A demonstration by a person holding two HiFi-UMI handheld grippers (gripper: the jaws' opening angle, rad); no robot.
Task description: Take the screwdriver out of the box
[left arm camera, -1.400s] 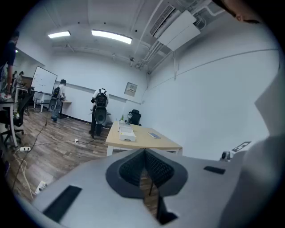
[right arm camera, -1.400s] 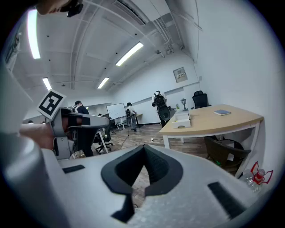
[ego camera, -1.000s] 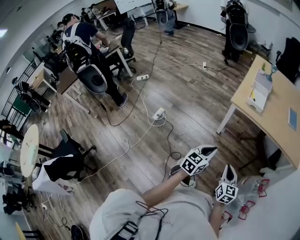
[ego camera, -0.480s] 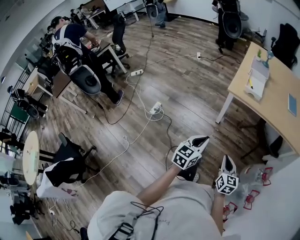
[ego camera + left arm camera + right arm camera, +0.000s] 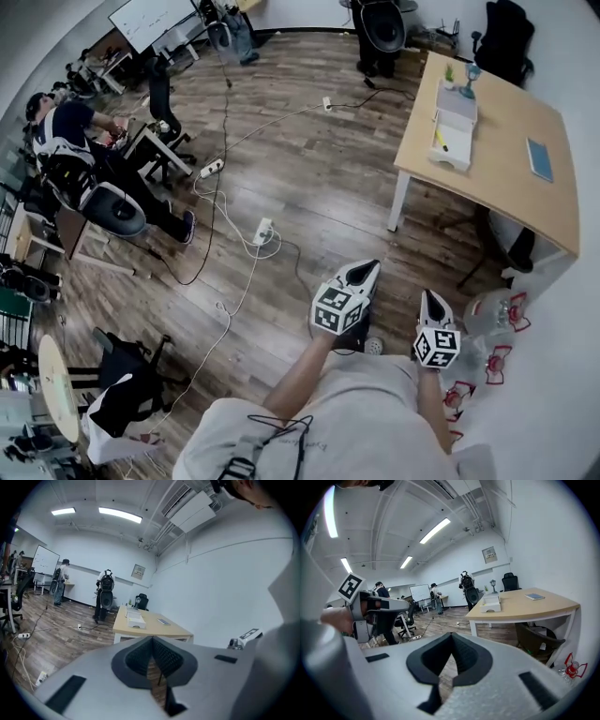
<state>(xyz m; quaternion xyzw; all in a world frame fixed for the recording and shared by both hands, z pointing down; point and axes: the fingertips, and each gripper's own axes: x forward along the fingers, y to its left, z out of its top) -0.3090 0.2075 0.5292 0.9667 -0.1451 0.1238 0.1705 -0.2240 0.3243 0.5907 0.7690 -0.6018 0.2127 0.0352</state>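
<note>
No screwdriver shows in any view. A white box [image 5: 453, 127] lies on the light wooden table [image 5: 506, 187] at the far right of the room; it also appears as the box [image 5: 135, 619] in the left gripper view and the box [image 5: 491, 603] in the right gripper view. My left gripper [image 5: 367, 267] is held over the floor in front of me, pointing toward the table, jaws shut and empty [image 5: 152, 639]. Beside it, my right gripper [image 5: 430, 296] is shut too, with nothing between its pads [image 5: 451, 635]. Both are well short of the table.
A blue notebook [image 5: 539, 159] lies on the table. Cables and a power strip [image 5: 262, 230] run across the wooden floor. Plastic bottles [image 5: 489, 314] stand at the right near a white surface. A seated person [image 5: 70, 141] works at a desk far left. A dark chair [image 5: 536, 641] sits under the table.
The head view has swung toward the wooden table, which now lies nearer the middle. Both grippers have shifted forward a little together. Their jaws stay shut.
</note>
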